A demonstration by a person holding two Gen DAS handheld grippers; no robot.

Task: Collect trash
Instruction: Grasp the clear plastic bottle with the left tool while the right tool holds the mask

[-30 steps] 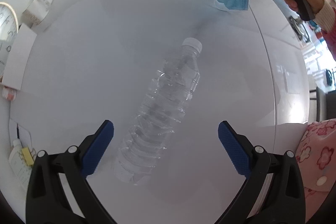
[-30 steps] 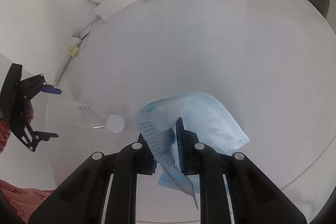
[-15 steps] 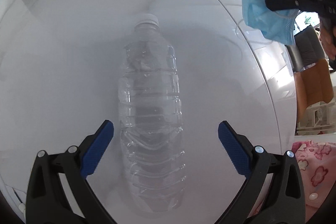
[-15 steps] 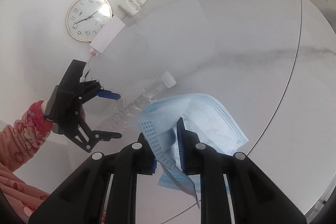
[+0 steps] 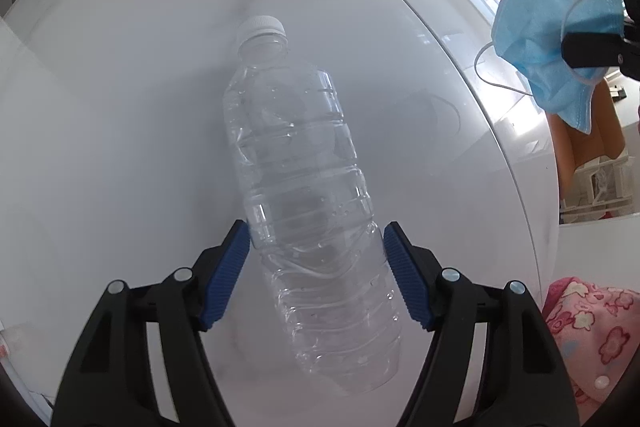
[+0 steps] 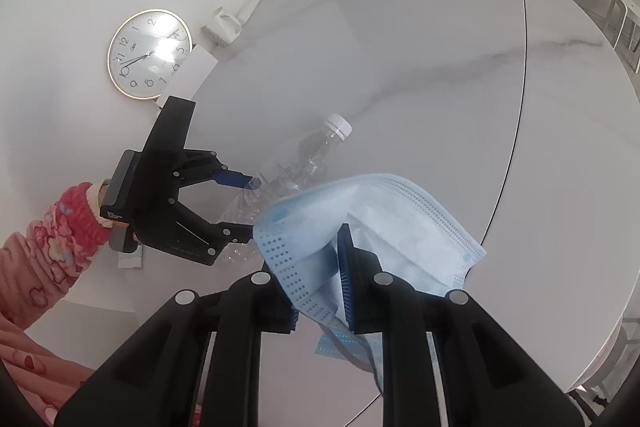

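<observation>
Now that your left gripper (image 5: 316, 267) has narrowed from the wide spread it showed half a second ago, its blue pads (image 5: 226, 277) sit right against the lower body of the clear plastic bottle (image 5: 304, 203), one on each flank. The left pad looks to be touching the wall; on the right I cannot tell whether there is contact or a thin gap, and the wall shows no fresh dent between them, so I would judge the grip as closing rather than made. The bottle lies on its side on the white marble table (image 5: 120, 107), white cap (image 5: 261, 27) pointing away from you, slightly skewed to the gripper's axis.

Your right gripper (image 6: 316, 283) has risen and swung since a second ago, and it still pinches the blue face mask (image 6: 376, 215) between nearly closed pads; the mask hangs clear of the table, with an ear loop trailing below. From the right wrist view your left gripper (image 6: 236, 205) straddles the bottle (image 6: 304, 163) near its base.

So one piece of trash is already in hand and the second is about to be. The thin, empty bottle will probably crumple and could squirt out sideways if you squeeze hard off-centre, so close gently and square before lifting. No bin is in view in either picture, so I cannot say where both items go.
</observation>
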